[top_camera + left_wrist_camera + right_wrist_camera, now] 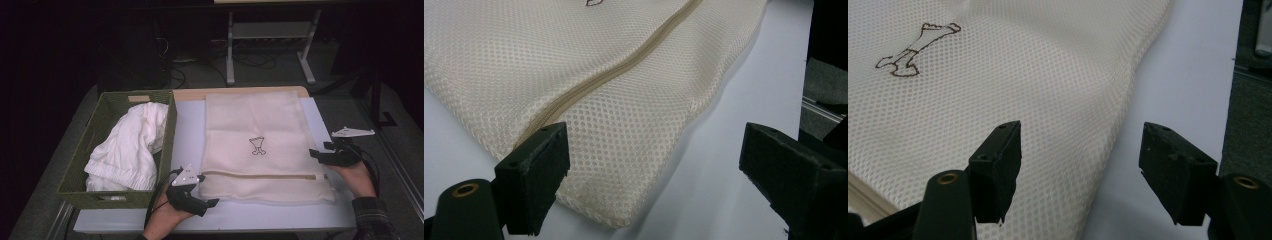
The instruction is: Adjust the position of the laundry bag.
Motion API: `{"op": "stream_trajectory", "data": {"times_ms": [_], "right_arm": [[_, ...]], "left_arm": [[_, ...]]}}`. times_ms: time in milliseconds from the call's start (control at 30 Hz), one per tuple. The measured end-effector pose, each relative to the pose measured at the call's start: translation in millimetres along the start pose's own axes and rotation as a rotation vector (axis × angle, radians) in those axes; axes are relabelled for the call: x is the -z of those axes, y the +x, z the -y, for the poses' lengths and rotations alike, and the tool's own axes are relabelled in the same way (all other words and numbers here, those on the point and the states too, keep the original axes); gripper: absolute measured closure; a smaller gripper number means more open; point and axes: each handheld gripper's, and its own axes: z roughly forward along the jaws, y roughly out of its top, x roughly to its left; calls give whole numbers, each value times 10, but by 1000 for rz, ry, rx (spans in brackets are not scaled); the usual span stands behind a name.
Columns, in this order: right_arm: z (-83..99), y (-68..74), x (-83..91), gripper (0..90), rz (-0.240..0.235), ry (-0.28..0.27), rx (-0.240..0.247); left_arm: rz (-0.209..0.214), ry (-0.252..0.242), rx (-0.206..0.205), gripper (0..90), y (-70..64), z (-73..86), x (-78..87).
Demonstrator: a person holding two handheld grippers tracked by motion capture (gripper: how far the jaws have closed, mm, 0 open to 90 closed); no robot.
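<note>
At the bottom of the high view, the left gripper (210, 201) and right gripper (316, 153), both wide open, flank the mesh bag (255, 145); next, probably grab its zipper (260, 175).

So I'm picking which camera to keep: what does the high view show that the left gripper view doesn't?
High view alone: a green basket with white clothes, the brown drawing on the bag, both hands, and the right gripper. Left gripper view alone: the weave's fine holes and the bag's near corner up close. Both: the cream mesh bag, its zip, the white table, and the open left gripper.
</note>
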Motion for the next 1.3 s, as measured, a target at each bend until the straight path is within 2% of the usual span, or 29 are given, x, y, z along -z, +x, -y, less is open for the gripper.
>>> {"op": "stream_trajectory", "data": {"times_ms": [267, 433, 567, 667, 833, 933, 1300], "right_arm": [[139, -4, 114, 328, -1, -3, -24], [179, 8, 151, 328, -7, -6, -22], [250, 43, 189, 328, -37, -15, -43], [303, 84, 194, 328, -54, -2, -35], [327, 133, 220, 328, -50, 5, -26], [377, 161, 296, 333, -49, -2, -28], [570, 113, 348, 399, -70, 27, -29]], "left_arm": [[2, -2, -2, 120, -7, -1, 15], [-1, -6, 2, 120, -7, -3, 15], [5, -6, 2, 120, -5, 5, 13], [11, -10, 4, 120, -7, 8, 16], [15, -10, 4, 120, -5, 16, 17], [12, -8, 4, 120, -9, 20, 18], [3, -15, 6, 120, -20, 17, 32]]}}
